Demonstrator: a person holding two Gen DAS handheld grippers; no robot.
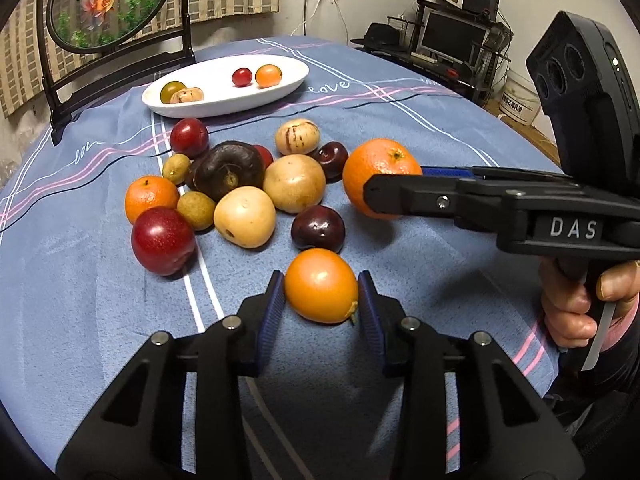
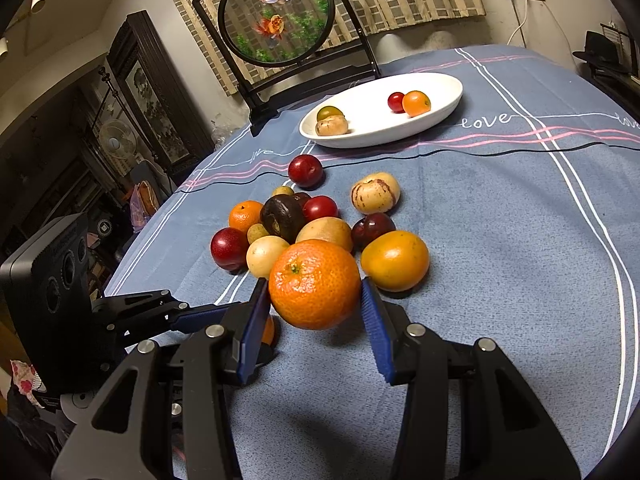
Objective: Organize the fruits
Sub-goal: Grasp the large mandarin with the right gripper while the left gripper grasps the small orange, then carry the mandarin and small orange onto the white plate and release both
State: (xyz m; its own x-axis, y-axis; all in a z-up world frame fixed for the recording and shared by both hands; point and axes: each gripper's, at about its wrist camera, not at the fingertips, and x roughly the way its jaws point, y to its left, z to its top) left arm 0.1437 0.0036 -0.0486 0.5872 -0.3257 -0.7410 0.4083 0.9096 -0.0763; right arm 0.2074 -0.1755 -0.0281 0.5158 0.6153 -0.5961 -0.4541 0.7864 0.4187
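Note:
A pile of fruits [image 1: 240, 196] lies on the blue tablecloth. A white oval plate [image 1: 224, 104] at the back holds several small fruits; it also shows in the right wrist view [image 2: 440, 108]. My left gripper [image 1: 322, 300] is shut on a smooth orange fruit [image 1: 320, 284], both blue pads touching it. My right gripper [image 2: 316, 312] is shut on a mandarin [image 2: 314, 284], held above the cloth; it shows in the left wrist view [image 1: 376, 184] too. In the right wrist view the left gripper's fruit is mostly hidden behind my finger.
A round glass fish ornament on a black stand [image 1: 108, 4] stands behind the plate. Another orange fruit [image 2: 394, 260] lies just right of the held mandarin. The table edge runs along the right, with a desk and monitor [image 1: 452, 36] beyond.

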